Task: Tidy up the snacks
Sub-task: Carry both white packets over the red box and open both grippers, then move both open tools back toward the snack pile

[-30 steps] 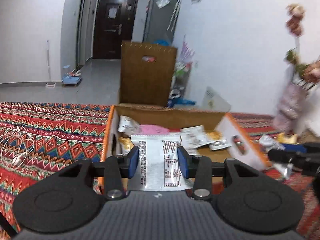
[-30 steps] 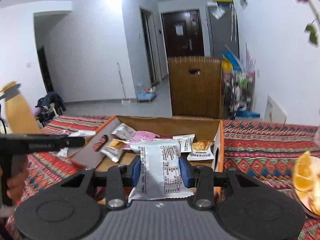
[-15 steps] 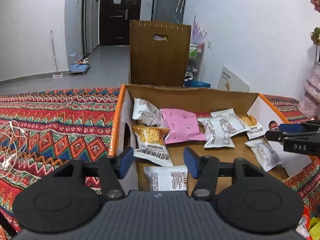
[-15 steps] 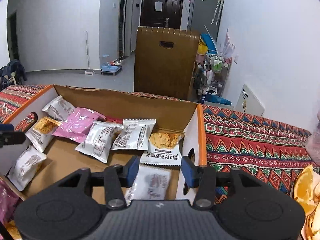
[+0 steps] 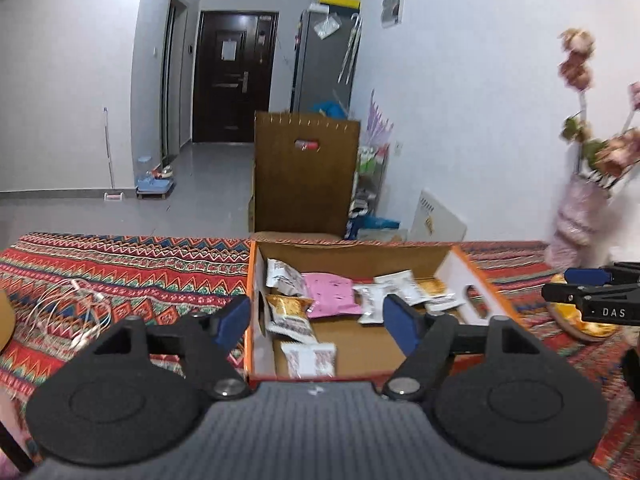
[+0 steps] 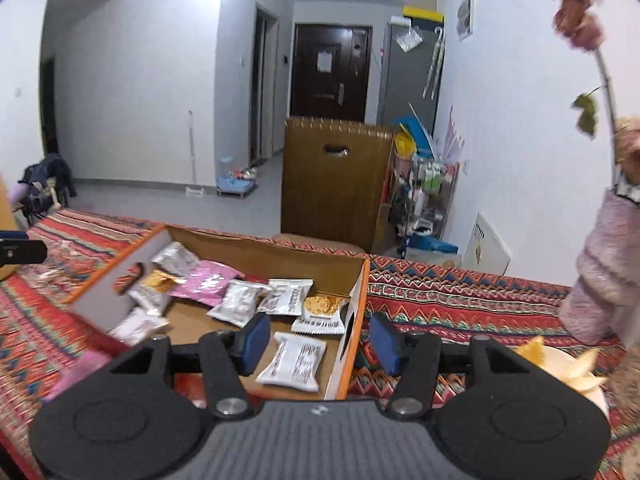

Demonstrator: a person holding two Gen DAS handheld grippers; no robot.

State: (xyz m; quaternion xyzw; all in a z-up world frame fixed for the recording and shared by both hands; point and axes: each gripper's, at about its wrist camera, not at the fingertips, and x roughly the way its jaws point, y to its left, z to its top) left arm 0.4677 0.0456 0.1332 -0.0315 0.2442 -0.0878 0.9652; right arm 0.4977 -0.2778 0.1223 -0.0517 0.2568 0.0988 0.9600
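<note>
An open cardboard box (image 5: 352, 254) with orange edges sits on the patterned cloth and holds several snack packets, among them a pink one (image 5: 330, 294). My left gripper (image 5: 316, 322) is open and empty, raised just before the box's near edge, above a white packet (image 5: 310, 358) on the box floor. My right gripper (image 6: 320, 342) is open and empty over the box's (image 6: 256, 248) right near corner, above another white packet (image 6: 296, 360). The pink packet shows in the right wrist view too (image 6: 204, 284). The right gripper's fingertips (image 5: 586, 278) show at the right of the left wrist view.
A white cable (image 5: 68, 312) lies on the cloth left of the box. A pink vase with dried flowers (image 6: 604, 276) and a plate of orange slices (image 6: 560, 364) stand right of the box. A tall brown carton (image 5: 306, 172) stands beyond the table.
Both grippers held a white packet a second ago. They opened and dropped the packets in the box. Since then both have pulled back and up, with jaws wider.
</note>
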